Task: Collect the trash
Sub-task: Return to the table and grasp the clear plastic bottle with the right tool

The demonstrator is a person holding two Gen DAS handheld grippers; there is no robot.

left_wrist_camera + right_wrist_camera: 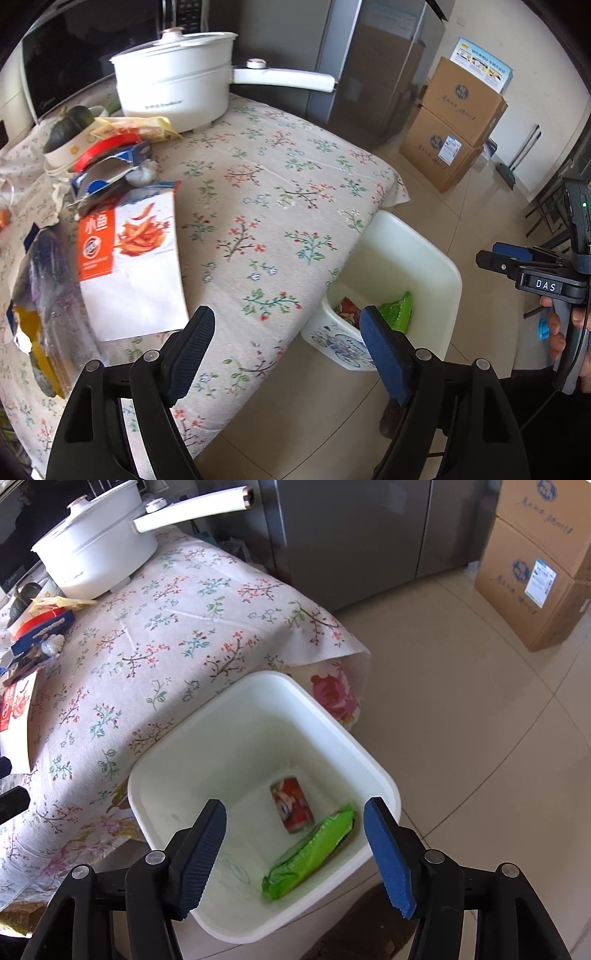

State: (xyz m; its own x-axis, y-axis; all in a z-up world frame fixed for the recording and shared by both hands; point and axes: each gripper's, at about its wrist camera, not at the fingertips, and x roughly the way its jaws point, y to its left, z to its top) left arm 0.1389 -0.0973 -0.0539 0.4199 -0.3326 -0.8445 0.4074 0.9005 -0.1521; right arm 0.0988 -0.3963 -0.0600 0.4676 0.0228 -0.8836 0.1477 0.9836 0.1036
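A: Where is the trash?

B: A white bin [369,764] stands on the floor tiles, touching the edge of the counter [177,627], which wears a floral cloth. Inside the bin lie a red can [291,805] and a green wrapper [310,853], side by side. More trash sits on the counter, well away from the bin: an orange-and-white snack bag [136,258], torn blue packaging [107,173] and a clear bottle [55,302].

A: And the grippers?

B: The right gripper [295,853] hovers above the bin's mouth, its fingers [199,853] spread apart and holding nothing. The left gripper [286,354] hangs over the counter edge beside the bin, fingers [192,350] also apart and empty.

A: Anything else?

B: A white lidded pot [173,85] stands at the counter's far side from the bin.
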